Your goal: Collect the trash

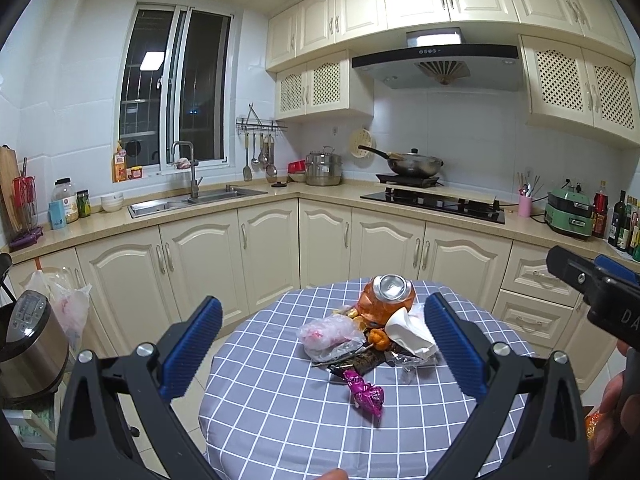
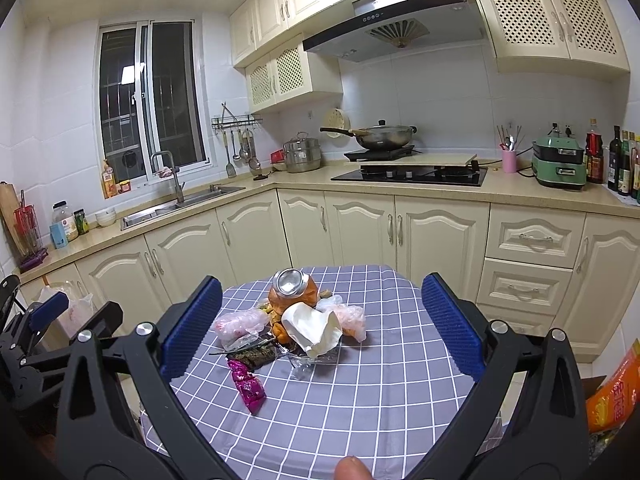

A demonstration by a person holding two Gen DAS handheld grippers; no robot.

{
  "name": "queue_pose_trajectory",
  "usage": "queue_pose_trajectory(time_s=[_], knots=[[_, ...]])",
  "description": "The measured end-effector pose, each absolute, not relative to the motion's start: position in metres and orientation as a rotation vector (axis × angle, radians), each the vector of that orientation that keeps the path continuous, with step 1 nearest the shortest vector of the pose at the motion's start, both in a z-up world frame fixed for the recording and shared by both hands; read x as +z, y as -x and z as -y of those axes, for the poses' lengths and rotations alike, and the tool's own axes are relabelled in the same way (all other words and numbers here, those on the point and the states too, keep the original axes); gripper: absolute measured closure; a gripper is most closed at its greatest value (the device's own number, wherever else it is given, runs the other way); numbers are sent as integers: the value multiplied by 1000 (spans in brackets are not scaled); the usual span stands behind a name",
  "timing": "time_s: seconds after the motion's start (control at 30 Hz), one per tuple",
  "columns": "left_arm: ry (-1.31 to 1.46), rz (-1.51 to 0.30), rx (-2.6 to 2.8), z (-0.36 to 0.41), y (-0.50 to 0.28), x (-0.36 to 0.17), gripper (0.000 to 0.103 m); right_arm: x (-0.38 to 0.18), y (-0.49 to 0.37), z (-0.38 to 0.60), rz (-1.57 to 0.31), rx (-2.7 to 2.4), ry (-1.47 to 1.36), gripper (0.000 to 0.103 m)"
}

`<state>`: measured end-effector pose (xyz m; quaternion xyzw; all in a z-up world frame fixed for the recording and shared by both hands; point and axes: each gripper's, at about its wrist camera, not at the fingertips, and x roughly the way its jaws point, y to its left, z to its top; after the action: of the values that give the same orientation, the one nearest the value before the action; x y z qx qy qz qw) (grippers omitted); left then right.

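Left gripper (image 1: 323, 344) and right gripper (image 2: 322, 327): blue-padded jaws spread wide, holding nothing. Trash heaped mid-table on the blue-grey checked tablecloth (image 2: 360, 392): crushed orange drink can (image 2: 293, 289), crumpled white tissue (image 2: 312, 330), clear plastic bag (image 1: 330, 336), magenta foil wrapper (image 2: 248, 386) nearest.

a crushed orange can (image 2: 294, 290), crumpled white tissue (image 2: 312, 330), clear bags and a magenta wrapper (image 2: 247, 385) lie heaped mid-table.

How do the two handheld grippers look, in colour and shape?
Both look alike. The left gripper and right gripper have black plastic frames with triangular cut-outs and silver bolts. Their fingers carry blue ribbed pads. White letters mark the right gripper's body; they are cut off, so unreadable.
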<state>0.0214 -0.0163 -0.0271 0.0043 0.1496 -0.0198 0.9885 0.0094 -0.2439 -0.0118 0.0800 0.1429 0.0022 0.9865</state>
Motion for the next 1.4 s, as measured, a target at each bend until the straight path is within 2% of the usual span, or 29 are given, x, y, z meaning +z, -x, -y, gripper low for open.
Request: queue_pose_trajectory(time_s=[0.43, 1.0, 1.03, 1.07, 1.2, 1.23, 1.27, 1.4], knots=[[-22, -400, -35, 26, -59, -71, 4, -41, -40, 246, -366, 2, -152, 5], [-33, -724, -101, 49, -155, -179, 5, -122, -98, 269, -593, -40, -177, 5], [-21, -738, -114, 49, -158, -183, 14, -124, -99, 269, -600, -40, -177, 5], [-9, -761, -131, 50, -162, -188, 31, -128, -102, 269, -615, -38, -178, 5], [27, -792, -200, 51, -164, -197, 50, -137, -113, 267, -662, -12, -180, 5], [23, -786, -214, 52, -163, -196, 61, -139, -117, 265, -676, 2, -180, 5], [21, -784, -219, 52, -163, -196, 66, -140, -119, 263, -685, 13, -181, 5], [35, -784, -239, 48, -161, -196, 68, -145, -133, 251, -711, 64, -178, 5]])
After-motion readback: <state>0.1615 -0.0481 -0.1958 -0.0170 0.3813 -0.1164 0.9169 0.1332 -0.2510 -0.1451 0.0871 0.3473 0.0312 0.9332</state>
